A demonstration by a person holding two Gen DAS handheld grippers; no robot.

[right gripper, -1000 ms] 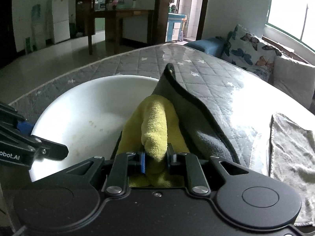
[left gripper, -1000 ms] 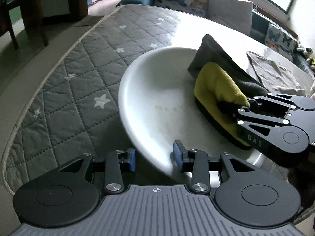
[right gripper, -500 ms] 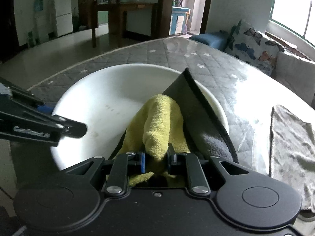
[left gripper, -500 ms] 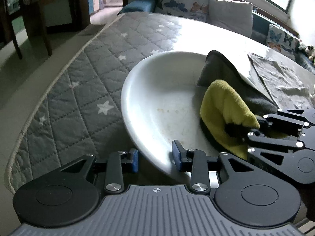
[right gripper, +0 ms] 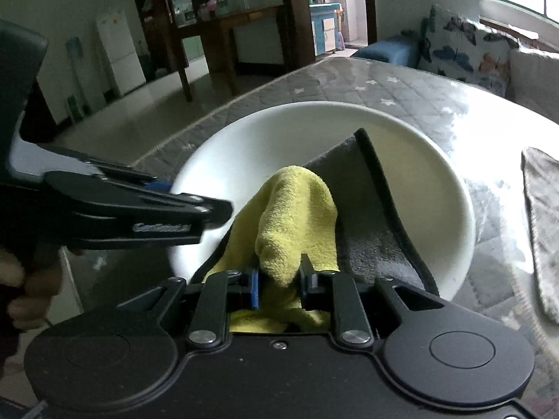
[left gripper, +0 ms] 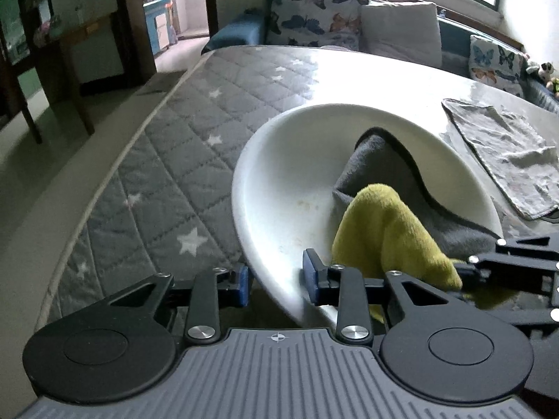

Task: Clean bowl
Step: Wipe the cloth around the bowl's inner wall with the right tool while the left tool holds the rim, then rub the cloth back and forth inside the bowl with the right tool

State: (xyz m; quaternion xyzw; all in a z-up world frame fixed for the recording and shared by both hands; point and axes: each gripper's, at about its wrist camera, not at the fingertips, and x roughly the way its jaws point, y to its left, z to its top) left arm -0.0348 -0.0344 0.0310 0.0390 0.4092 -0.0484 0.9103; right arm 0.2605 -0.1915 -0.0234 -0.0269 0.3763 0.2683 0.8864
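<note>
A white bowl (left gripper: 290, 174) rests tilted on the quilted table cover, with faint yellowish specks on its inner wall. My left gripper (left gripper: 276, 279) is shut on the bowl's near rim, one blue pad inside and one outside. In the right wrist view the left gripper (right gripper: 157, 188) meets the bowl (right gripper: 279, 132) at its left rim. My right gripper (right gripper: 279, 282) is shut on a yellow-and-grey cloth (right gripper: 293, 209). The cloth (left gripper: 387, 230) lies inside the bowl against its right side, its grey flap standing up toward the far rim.
A grey towel (left gripper: 506, 153) lies flat on the table right of the bowl. The quilted star-patterned cover (left gripper: 157, 192) runs to the table's left edge. Butterfly cushions (left gripper: 314, 17) line a sofa behind. A hand (right gripper: 24, 286) holds the left gripper's handle.
The bowl has tipped up more steeply in the left gripper's hold. The right gripper has drawn the cloth across the bowl's inside toward the near rim.
</note>
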